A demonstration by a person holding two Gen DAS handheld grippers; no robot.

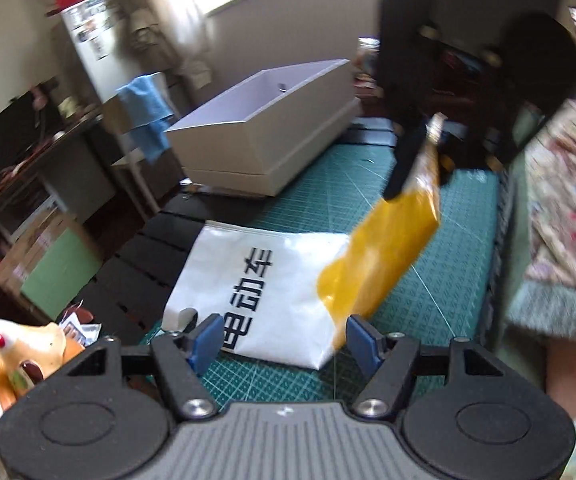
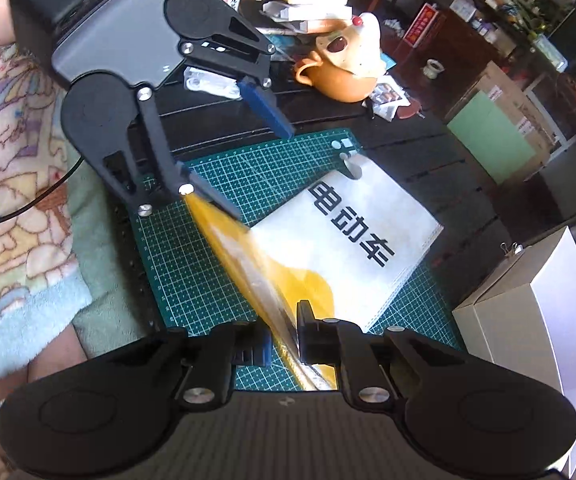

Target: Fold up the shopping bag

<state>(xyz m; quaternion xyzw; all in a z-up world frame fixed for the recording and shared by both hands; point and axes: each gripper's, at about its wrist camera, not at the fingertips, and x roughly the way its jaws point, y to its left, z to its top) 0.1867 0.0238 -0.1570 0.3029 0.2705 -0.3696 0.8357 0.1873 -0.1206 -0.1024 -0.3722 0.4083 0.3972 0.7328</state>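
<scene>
The shopping bag is white with black characters and a yellow part. It lies on the green cutting mat; it also shows in the right wrist view. My right gripper is shut on the bag's yellow edge and lifts it off the mat; it appears in the left wrist view. My left gripper is open, its blue pads just above the bag's near edge, holding nothing. It shows in the right wrist view.
A white open box stands at the mat's far end, also in the right wrist view. An orange teapot-like figure and packets clutter the black table beside the mat. The person's patterned robe is at the table's side.
</scene>
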